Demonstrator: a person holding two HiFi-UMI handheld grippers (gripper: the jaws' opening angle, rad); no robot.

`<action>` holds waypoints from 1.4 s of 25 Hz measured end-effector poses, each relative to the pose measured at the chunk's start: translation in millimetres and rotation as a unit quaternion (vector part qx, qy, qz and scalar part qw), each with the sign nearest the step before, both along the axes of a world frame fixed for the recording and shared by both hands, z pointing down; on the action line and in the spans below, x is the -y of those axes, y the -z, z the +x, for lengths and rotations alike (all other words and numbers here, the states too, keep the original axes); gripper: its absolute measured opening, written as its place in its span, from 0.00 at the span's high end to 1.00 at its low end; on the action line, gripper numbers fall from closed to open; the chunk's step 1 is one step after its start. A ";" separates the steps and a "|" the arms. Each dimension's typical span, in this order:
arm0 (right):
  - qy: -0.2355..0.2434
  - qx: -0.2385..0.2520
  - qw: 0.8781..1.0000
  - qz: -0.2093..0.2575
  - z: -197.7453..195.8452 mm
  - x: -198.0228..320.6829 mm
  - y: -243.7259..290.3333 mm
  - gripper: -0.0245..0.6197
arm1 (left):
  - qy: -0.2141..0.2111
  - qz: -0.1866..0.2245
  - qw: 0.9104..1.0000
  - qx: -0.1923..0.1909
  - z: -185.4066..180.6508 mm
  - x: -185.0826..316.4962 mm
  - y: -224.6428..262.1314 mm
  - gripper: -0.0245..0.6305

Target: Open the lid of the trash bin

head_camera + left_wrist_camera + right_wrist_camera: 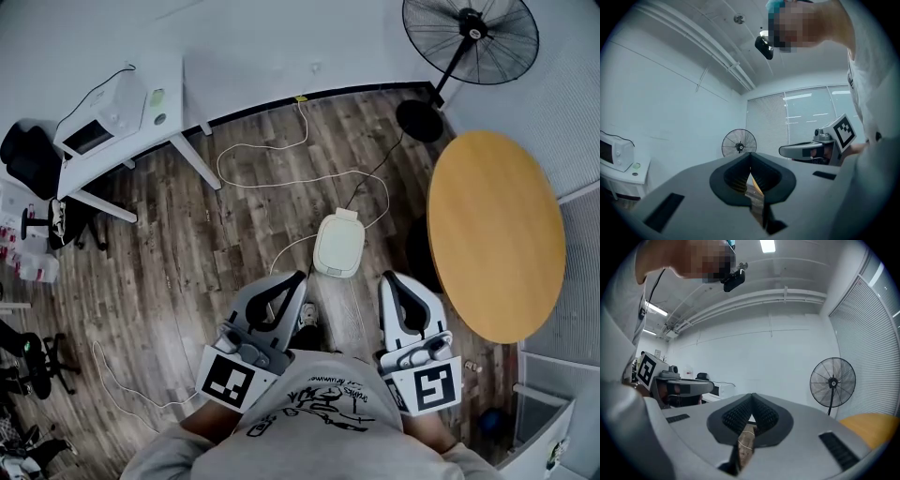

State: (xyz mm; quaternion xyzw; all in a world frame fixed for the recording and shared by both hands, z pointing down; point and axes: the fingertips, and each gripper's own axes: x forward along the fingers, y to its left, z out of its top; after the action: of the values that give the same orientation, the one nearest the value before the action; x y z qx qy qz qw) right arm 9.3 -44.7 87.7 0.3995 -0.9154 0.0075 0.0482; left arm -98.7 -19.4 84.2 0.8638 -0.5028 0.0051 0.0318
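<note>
Head view: trash bin [337, 267] sits at frame centre on a dark wood-plank floor [234, 234]. It is a small, cream, rounded-rectangular body. Its smooth lid [339, 239] lies flat and closed. Left gripper [298, 279] and right gripper [388, 279] are grey moulded shells in the lower frame. Their tips point up-frame, one to each side of the bin, near it but not touching it. In the left gripper view the left gripper [751, 155] has its ribbed black pads pressed together at the tip, with nothing gripped. In the right gripper view the right gripper [751, 397] is likewise clenched and empty. A thin white cable [281, 178] loops across the planks above the bin. A round table [497, 234] with a matte yellow-wood top fills the right side. A black wire-cage fan [471, 37] stands at upper right. A white desk [122, 141] at upper left carries a boxy white microwave [98, 117].
</note>
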 end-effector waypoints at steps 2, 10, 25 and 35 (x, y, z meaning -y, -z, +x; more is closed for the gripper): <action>-0.001 0.004 1.000 0.004 -4.8 11.8 3.2 0.95 | -0.002 0.004 1.000 -0.001 -4.9 11.7 3.8 0.94; -0.006 0.015 1.000 0.022 -10.4 34.1 11.3 0.95 | -0.013 0.007 1.000 0.003 -9.4 37.3 5.2 0.94; -0.016 0.001 1.000 0.014 30.3 51.1 9.5 0.95 | -0.034 -0.007 0.999 0.004 31.7 48.5 2.8 0.94; -0.021 -0.023 0.999 -0.011 42.9 60.5 -25.8 0.95 | -0.037 -0.023 0.999 0.012 33.8 59.2 -26.7 0.94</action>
State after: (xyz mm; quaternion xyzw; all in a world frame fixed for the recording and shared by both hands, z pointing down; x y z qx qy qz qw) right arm 52.2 -105.2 113.5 0.4180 -0.9054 0.0099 0.0737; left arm -64.9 -78.7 110.8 0.8807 -0.4706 0.0283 0.0450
